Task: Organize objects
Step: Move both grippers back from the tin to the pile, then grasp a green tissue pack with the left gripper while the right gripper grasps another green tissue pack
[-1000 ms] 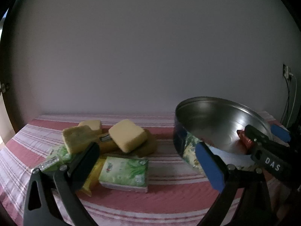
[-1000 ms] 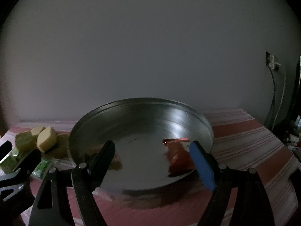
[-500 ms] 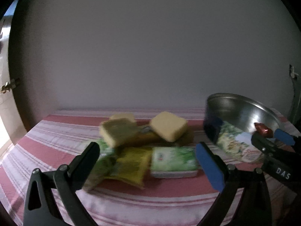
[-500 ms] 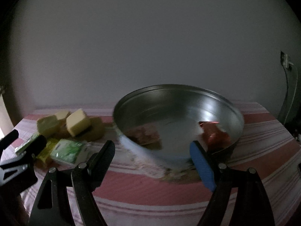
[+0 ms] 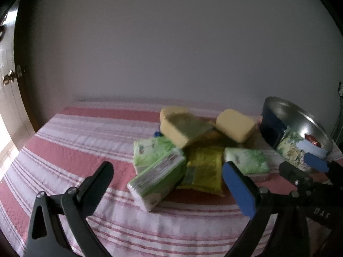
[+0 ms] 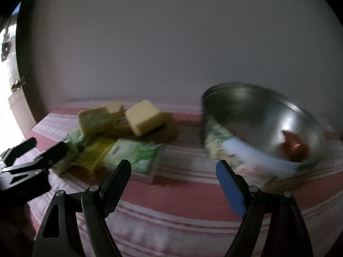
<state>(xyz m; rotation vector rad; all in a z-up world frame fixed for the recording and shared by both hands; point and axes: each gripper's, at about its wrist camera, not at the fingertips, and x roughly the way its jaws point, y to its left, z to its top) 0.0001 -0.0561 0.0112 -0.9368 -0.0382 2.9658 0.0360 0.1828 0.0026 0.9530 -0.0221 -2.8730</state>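
Both tools, left [image 5: 167, 180] and right [image 6: 173, 174], gape empty, ready to pick from the heaped yellow sponges and green tissue packs [image 5: 193, 150] mid-worktop, beside the steel bowl [image 6: 257, 115] awaiting them.

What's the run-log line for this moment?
left claw: open, empty | right claw: open, empty | tissue packs, sponges: piled on striped cloth | tin: holds red wrapper
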